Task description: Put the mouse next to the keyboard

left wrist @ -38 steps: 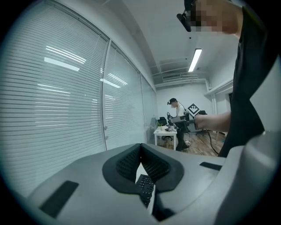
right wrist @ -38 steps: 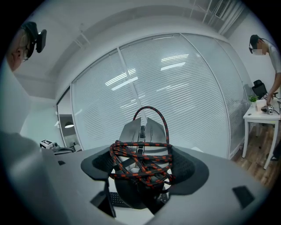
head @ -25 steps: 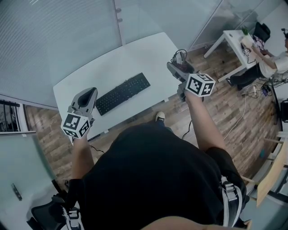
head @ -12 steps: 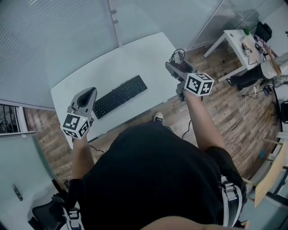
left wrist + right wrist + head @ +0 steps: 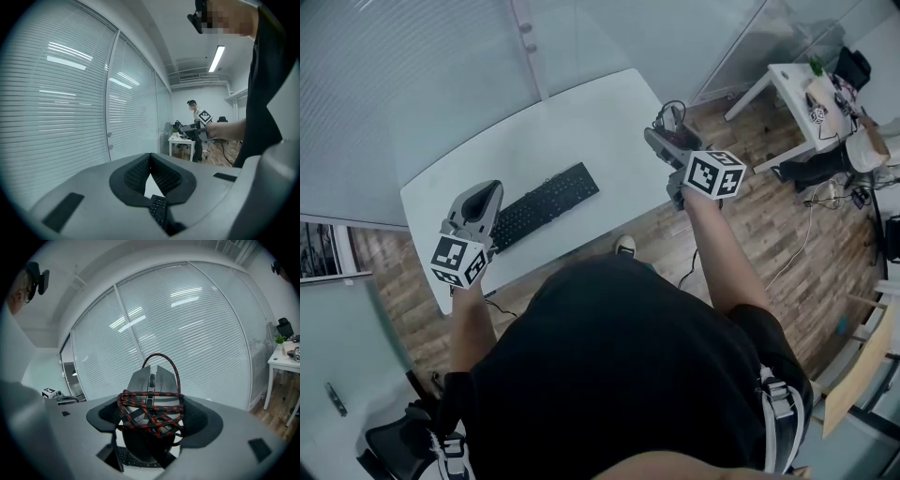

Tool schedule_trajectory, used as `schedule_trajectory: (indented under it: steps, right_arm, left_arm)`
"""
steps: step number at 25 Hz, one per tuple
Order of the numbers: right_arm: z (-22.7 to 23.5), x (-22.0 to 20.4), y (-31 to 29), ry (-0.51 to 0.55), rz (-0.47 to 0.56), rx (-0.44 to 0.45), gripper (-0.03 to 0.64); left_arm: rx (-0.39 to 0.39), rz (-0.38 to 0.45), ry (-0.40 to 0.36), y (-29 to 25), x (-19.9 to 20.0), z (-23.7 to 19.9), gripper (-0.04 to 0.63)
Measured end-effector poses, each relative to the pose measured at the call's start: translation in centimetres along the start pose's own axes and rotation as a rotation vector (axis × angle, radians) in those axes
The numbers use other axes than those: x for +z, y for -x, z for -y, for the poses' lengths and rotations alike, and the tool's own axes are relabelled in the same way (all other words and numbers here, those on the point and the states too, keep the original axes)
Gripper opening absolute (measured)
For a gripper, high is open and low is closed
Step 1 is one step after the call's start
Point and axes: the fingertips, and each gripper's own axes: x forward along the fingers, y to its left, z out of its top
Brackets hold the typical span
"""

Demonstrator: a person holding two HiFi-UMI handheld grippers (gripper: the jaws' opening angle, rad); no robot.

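Right gripper: the right gripper [image 5: 667, 141] was clamped on the mouse [image 5: 151, 378], which sat nose-up between its jaws with the red-and-black cable [image 5: 150, 414] wound round its body.
Left gripper: the left gripper [image 5: 481, 199] had its jaws closed together on nothing, and the near end of the keyboard [image 5: 158, 211] showed just below them.
Change: over the last second the desk [image 5: 581, 122] and the keyboard [image 5: 546, 206] slid a little leftward in the head view, while both grippers kept almost the same places; the right one had barely moved.
Mouse location: it was still in the air, over the desk's right-hand edge, with the keyboard lying below and to the left of the right gripper.
Meaning for the task: the carry seemed unfinished. The mouse probably had yet to travel left and down to bare desk beside the keyboard before those jaws let go.
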Motion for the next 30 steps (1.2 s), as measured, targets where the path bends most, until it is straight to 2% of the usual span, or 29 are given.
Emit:
schedule_trajectory:
  steps: [6,12,30]
  right_arm:
    - [0.5,-0.1,-0.3,-0.002,-0.007,0.014,0.402]
    - [4.1,1.6,-0.9,-0.011,-0.015,0.027,0.402]
    - [9.2,3.1,-1.1,-0.008,-0.05,0.077,0.402]
  left_arm:
    - [0.014,0.0,-0.001,-0.3,0.2,0.2,0.021]
    - [0.023,-0.011,-0.002,-4.1,1.7,0.8,0.021]
    - [0.067,-0.028,-0.005,-8.8,3.5,3.5,0.021]
